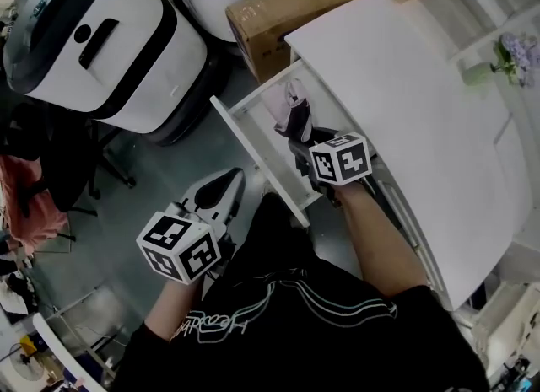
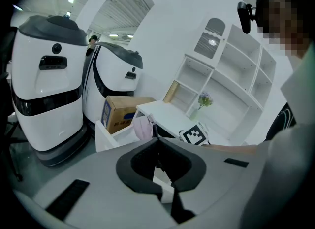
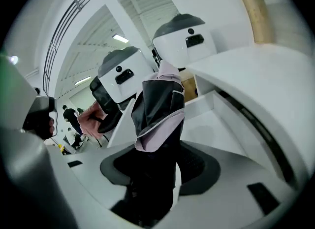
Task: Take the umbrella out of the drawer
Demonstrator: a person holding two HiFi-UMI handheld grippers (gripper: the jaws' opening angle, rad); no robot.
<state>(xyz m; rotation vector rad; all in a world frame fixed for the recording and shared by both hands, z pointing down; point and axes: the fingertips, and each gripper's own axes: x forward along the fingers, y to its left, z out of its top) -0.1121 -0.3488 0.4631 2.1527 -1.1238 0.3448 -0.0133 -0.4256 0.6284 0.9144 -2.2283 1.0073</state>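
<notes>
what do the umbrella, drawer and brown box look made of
Umbrella: likely thin synthetic fabric, black and pale pink, soft folds, slight sheen.
Drawer: probably painted or laminated board, smooth matte white flat panels.
Box: cardboard, by its dull brown faces.

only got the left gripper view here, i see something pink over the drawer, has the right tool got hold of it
Observer: Yes. The right gripper view shows the folded umbrella, black and lilac, clamped between the right tool's jaws.
Operator: is it off to the side of the drawer
Observer: No. In the head view it is over the open drawer.
Operator: and my left tool
Observer: The head view shows the left tool over the floor, outside the drawer front.
</notes>
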